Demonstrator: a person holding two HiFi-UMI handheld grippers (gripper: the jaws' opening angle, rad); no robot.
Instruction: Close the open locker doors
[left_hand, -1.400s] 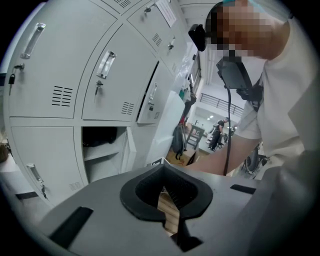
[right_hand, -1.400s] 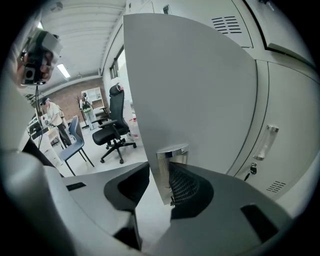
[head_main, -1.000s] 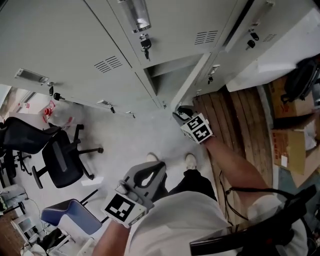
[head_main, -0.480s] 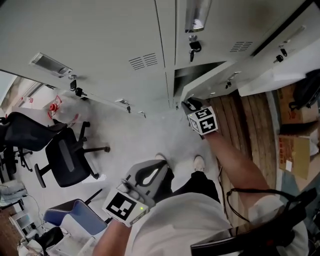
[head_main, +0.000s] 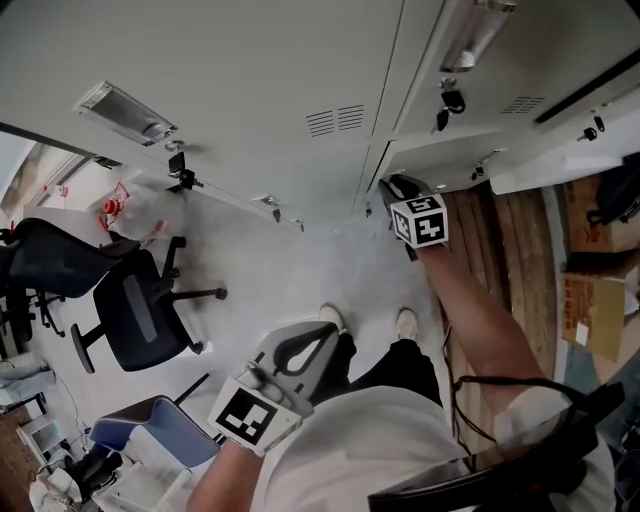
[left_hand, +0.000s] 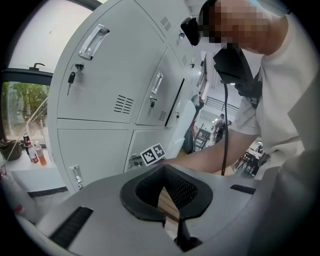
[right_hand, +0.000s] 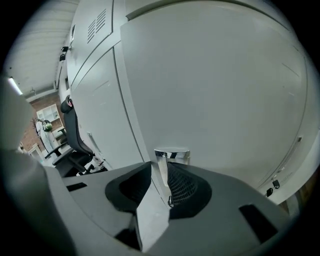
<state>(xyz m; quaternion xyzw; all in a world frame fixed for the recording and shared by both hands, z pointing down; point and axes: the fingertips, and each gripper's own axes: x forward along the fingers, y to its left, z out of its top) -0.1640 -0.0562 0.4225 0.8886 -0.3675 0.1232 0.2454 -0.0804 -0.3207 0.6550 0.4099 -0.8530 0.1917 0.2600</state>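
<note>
The grey lockers (head_main: 300, 60) fill the top of the head view. A lower locker door (head_main: 440, 160) stands slightly ajar, with only a thin gap left at its frame. My right gripper (head_main: 388, 190) is at that door's free edge. In the right gripper view the door's edge and chrome handle (right_hand: 170, 154) lie between the jaws of the right gripper (right_hand: 167, 167), which are closing. My left gripper (head_main: 318, 338) hangs low in front of the person's body, away from the lockers. Seen along its own jaws, the left gripper (left_hand: 167, 175) is shut on nothing.
A black office chair (head_main: 130, 310) and a blue chair (head_main: 150, 430) stand on the floor at the left. Cardboard boxes (head_main: 590, 300) sit on wooden planks (head_main: 500, 230) at the right. The person's feet (head_main: 330, 318) are just below the lockers.
The lower door has swung from wide open, with its compartment showing, to nearly flush with the lockers. My right gripper moved with its edge. The left gripper stayed put.
</note>
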